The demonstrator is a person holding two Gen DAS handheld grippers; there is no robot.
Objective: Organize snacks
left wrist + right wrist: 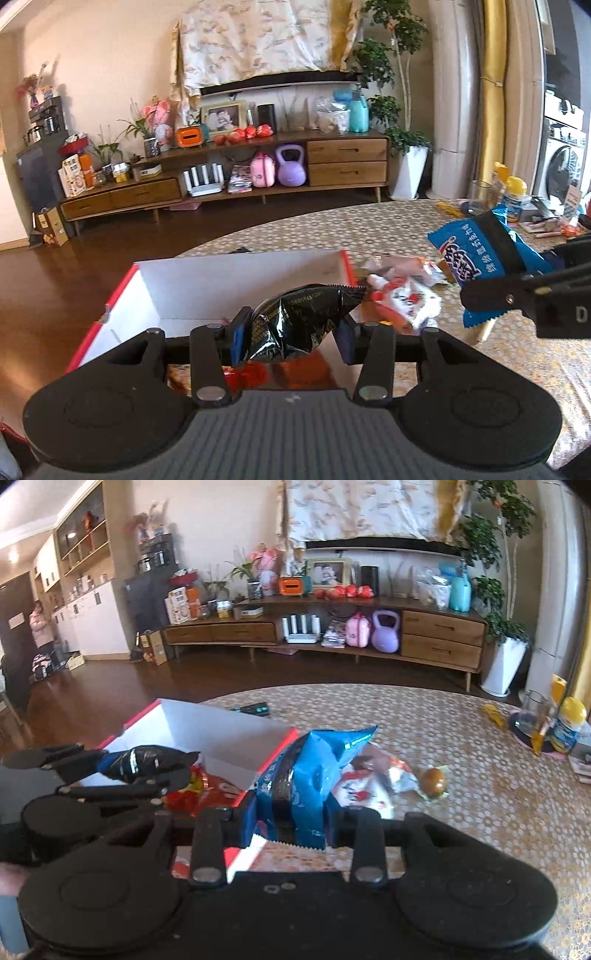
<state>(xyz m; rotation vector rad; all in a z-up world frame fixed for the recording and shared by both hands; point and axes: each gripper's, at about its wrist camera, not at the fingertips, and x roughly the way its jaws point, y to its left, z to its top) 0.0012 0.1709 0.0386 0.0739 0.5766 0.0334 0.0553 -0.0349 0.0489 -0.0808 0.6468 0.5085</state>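
Note:
My left gripper (pixel 291 338) is shut on a black foil snack packet (pixel 295 325), held above the near edge of a red box with a white inside (pixel 207 280). That packet (pixel 142 762) also shows at the left of the right wrist view, over the box (pixel 221 738). My right gripper (pixel 290 821) is shut on a blue snack bag (pixel 306 775), just right of the box; the same bag (pixel 476 254) appears at the right of the left wrist view. Red wrapped snacks (pixel 199 790) lie in the box.
Loose red-and-white packets (pixel 402 299) and a brown round sweet (pixel 434 780) lie on the patterned tablecloth (pixel 461 746) right of the box. A glass (pixel 532 710), a yellow-capped bottle (pixel 567 723) and a dark remote (pixel 255 709) stand farther back. A person (pixel 40 624) stands far left.

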